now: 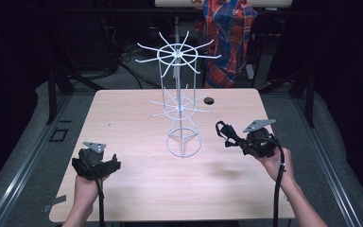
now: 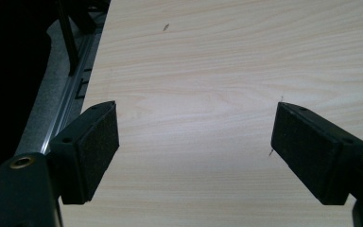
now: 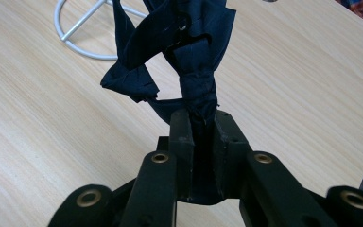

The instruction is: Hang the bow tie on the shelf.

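Right gripper (image 3: 198, 118) clamped on a dark blue cloth strip (image 3: 189, 56), held above the table (image 1: 137, 189) just right of the white wire rack (image 1: 182, 109). Left gripper (image 2: 194, 142) spread wide over bare wood, well apart, holding nothing

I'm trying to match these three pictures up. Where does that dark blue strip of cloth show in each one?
High view: the dark cloth hangs from the right gripper, right of the white wire rack.
Left gripper view: bare table between the open jaws, no cloth here.
Right gripper view: the dark cloth rises from the clamped jaws at centre.
Shared landmark: the rack's ring base, top left there.
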Available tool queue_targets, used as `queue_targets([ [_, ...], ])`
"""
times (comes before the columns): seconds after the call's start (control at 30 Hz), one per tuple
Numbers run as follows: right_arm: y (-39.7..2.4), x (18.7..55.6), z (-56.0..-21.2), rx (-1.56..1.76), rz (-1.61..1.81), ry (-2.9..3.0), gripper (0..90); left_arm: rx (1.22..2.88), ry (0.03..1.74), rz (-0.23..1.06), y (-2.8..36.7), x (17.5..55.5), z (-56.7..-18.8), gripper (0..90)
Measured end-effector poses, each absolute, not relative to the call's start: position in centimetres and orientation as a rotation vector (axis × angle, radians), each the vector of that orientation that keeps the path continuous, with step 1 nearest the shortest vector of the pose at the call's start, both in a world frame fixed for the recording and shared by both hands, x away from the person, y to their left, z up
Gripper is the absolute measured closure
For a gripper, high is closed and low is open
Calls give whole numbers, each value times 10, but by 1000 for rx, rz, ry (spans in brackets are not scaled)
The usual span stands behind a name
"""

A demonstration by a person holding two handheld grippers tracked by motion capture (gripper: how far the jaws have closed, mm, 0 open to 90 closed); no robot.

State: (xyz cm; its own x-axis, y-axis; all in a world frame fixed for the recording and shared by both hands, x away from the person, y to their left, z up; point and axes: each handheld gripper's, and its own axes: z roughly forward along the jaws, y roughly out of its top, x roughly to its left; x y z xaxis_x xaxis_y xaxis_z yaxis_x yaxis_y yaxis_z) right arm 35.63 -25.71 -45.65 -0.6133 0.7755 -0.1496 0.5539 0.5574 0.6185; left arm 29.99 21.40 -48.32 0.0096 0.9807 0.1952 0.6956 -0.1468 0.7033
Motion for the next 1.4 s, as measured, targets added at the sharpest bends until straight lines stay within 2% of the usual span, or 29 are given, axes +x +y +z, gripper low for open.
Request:
queue_targets([
  [1.4, -255, 350, -417, 1051, 902, 2298, 798, 1887, 1723, 931, 215, 300, -483, 163],
])
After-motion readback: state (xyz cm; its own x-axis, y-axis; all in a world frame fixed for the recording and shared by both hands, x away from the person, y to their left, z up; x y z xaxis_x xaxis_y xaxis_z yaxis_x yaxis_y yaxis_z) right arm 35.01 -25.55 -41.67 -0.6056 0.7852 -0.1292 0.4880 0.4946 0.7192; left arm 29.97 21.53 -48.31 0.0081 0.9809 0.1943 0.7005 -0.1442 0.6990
